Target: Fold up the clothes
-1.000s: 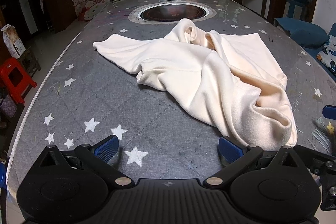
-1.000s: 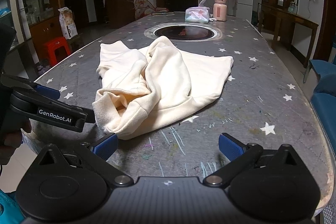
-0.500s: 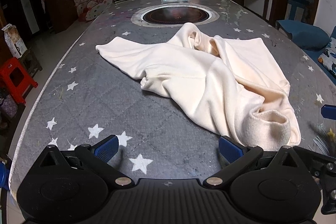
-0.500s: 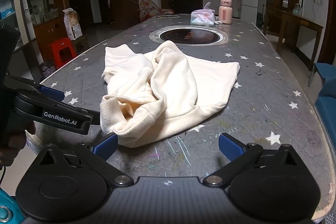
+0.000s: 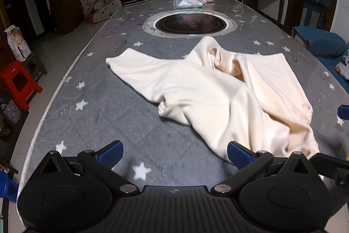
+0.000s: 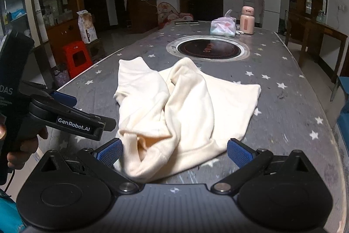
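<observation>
We have a cream sweatshirt (image 5: 209, 91) lying crumpled on the star-patterned tabletop (image 5: 109, 119), on the near side of the round cooker (image 5: 189, 24) set into it. One sleeve runs out flat to the left in the left wrist view, the body spreads toward the right, and a thick, bunched fold with a ribbed opening sits at the near edge.

Our left gripper (image 5: 173, 155) hovers low over bare tabletop just beside that near fold, its jaws spread wide and holding nothing. Our right gripper (image 6: 173, 151) hangs right at the bunched end, jaws equally spread, with the cloth lying between the blue pads; its left pad (image 6: 109, 151) looks to be touching the fabric, though blur there keeps us from being sure.

We judge the sweatshirt to be soft, fleecy and fairly light, limp enough to sag wherever it is unsupported, and grippy rather than slick on the quilted cover, so it will drag rather than slide. It should take a firm pinch without harm. The best holds, we think, are the thicker ribbed edges: the hem or cuff at the near bunch for the right gripper, and the sleeve end or shoulder seam for the left, so we can lift, shake it flat and lay it square before folding.
</observation>
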